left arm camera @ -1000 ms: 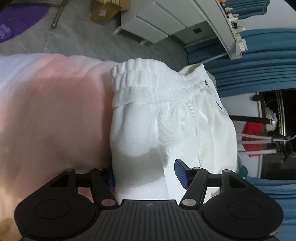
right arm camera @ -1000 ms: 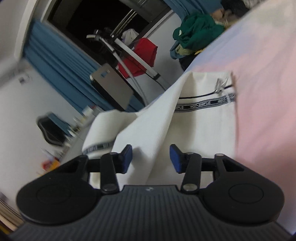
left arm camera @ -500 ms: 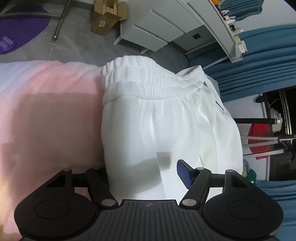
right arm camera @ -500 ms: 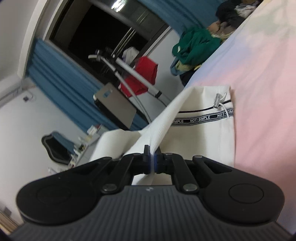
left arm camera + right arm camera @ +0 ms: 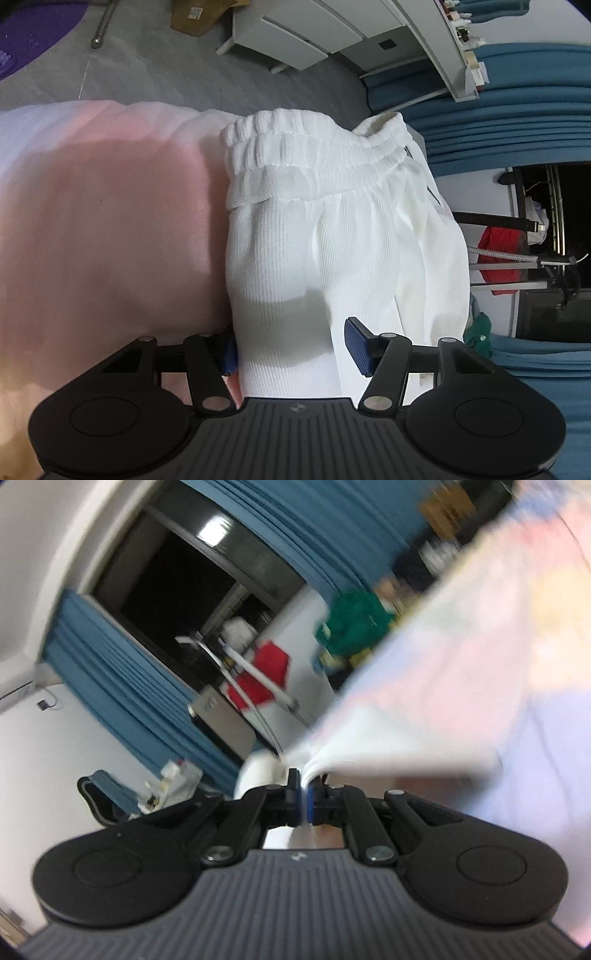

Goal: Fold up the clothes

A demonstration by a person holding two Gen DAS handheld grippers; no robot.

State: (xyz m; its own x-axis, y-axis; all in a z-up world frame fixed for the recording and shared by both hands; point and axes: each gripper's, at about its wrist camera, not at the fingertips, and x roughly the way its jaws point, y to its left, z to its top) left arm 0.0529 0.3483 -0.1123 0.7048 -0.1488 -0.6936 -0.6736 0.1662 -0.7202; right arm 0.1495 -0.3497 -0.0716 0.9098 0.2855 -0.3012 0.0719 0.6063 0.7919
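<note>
Left gripper (image 5: 291,349) wide open, straddling white shorts (image 5: 332,229) on pink bedsheet (image 5: 110,229); right gripper (image 5: 304,805) clamped on shorts' fabric, view blurred.

We see a pink bed sheet (image 5: 110,229), white ribbed shorts (image 5: 332,236) lying directly on it, elastic waistband (image 5: 306,147) toward the far edge.

One pair of white ribbed shorts with an elastic waistband (image 5: 332,229) lies on one pink bedsheet (image 5: 110,240). Two black tools show, left (image 5: 291,350) and right (image 5: 304,801). One cardboard box (image 5: 203,14), one red garment (image 5: 498,258), one green garment (image 5: 354,624).
</note>
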